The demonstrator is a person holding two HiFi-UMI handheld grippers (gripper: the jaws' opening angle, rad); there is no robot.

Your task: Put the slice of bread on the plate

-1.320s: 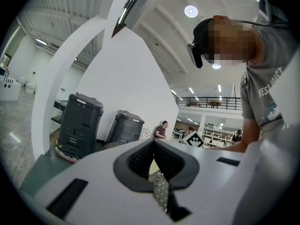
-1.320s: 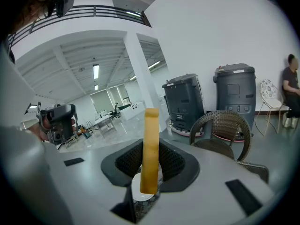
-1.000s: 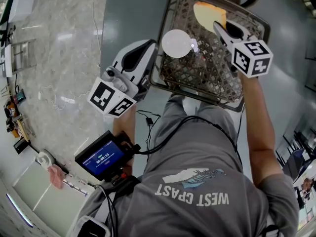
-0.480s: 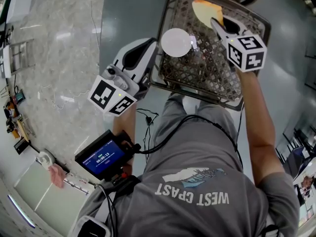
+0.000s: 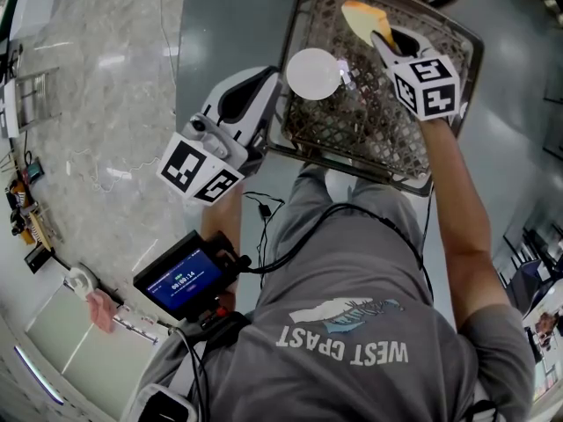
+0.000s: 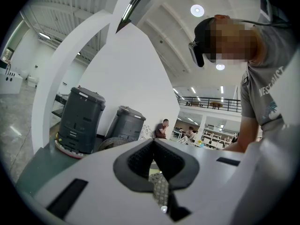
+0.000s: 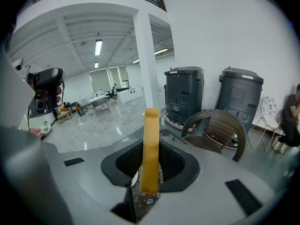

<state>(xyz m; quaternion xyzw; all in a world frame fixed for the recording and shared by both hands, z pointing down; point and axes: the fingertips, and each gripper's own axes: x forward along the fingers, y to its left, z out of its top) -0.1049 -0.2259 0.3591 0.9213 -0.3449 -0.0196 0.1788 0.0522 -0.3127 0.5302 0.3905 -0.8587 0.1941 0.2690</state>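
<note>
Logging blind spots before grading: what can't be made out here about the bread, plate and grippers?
- Head view: the right gripper covers part of the slice of bread. From overhead, its height above the wicker table cannot be judged.
- Right gripper view: the plate cannot be clearly made out behind the bread and jaws.
- Left gripper view: the left gripper blocks most of the table with its own body, so neither bread nor plate shows.
</note>
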